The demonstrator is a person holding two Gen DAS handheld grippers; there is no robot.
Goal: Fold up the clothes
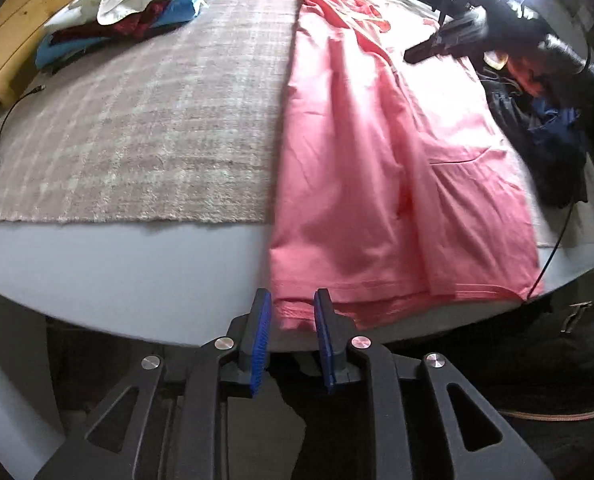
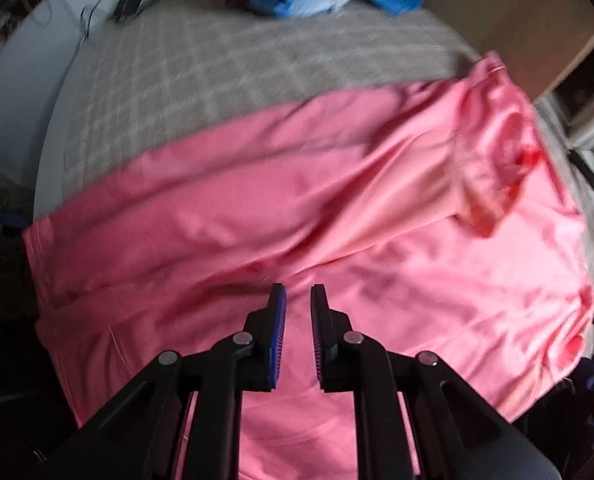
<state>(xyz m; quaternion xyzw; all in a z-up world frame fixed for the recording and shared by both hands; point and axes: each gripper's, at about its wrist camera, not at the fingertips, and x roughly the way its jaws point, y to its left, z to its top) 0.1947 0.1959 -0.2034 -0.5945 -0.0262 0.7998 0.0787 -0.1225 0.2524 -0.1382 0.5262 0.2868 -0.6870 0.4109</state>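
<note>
Pink garment [image 1: 377, 168] spread lengthwise over the right part of a grey checked rug [image 1: 149, 120] on a white table [image 1: 117, 272], hem hanging just past the near edge. Left gripper [image 1: 293, 312] at that hem, jaws parted with cloth between the blue pads (contact not clear). Right gripper [image 2: 298, 304] above the pink cloth, jaws slightly apart, gripping nothing. Pile of clothes [image 1: 129, 12] at the far left corner.
</note>
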